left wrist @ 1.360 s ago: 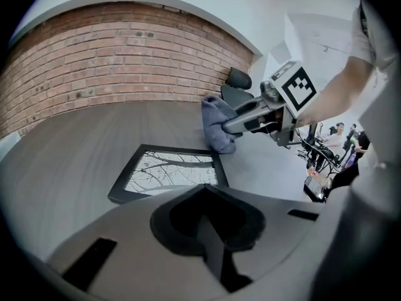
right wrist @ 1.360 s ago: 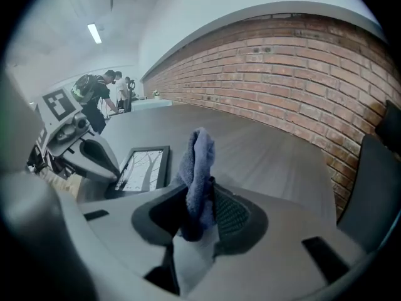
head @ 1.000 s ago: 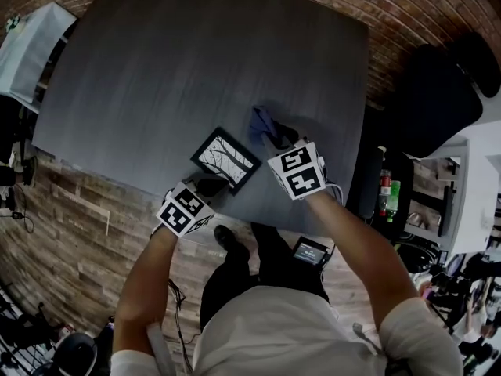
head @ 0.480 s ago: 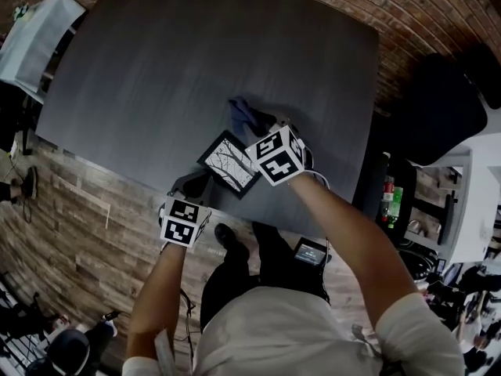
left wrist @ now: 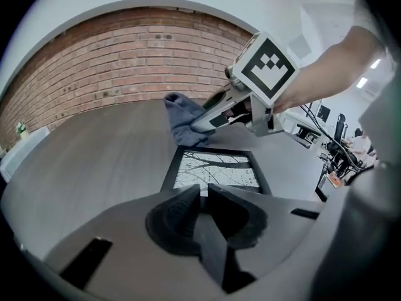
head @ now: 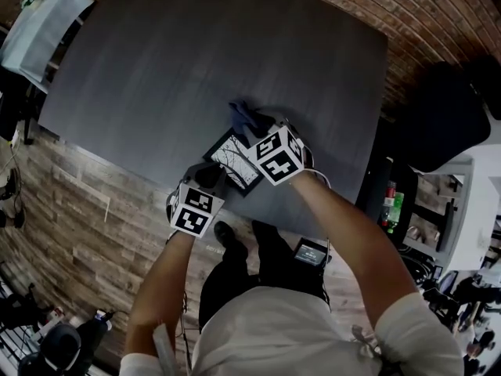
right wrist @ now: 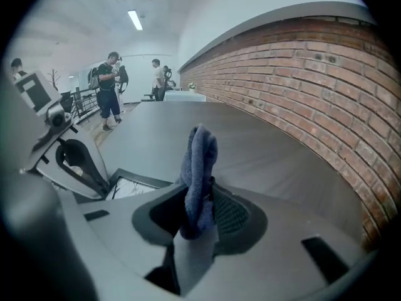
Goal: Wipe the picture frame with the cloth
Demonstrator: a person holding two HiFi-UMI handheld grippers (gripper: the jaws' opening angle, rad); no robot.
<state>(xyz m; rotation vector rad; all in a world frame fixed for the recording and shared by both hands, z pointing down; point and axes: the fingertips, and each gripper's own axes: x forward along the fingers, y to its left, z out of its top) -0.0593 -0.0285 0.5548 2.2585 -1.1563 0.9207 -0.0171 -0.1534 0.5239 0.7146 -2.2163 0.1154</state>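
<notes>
A black picture frame with a white tree drawing lies flat near the front edge of the dark table. My right gripper is shut on a blue cloth, which hangs at the frame's far corner; the cloth stands bunched between the pads. My left gripper sits at the frame's near edge. Its jaws have just been opening and stand a narrow slit apart, with the frame right beyond the tips and nothing seen pressed between them.
A brick wall runs along the table's far and right sides. A black chair stands to the right and a white table at the far left. Wooden floor lies below the front edge. People stand far off.
The right gripper has carried the cloth left, from beside the frame to its far corner. The left gripper has turned and come in against the frame's near edge, and its jaws have parted slightly.
</notes>
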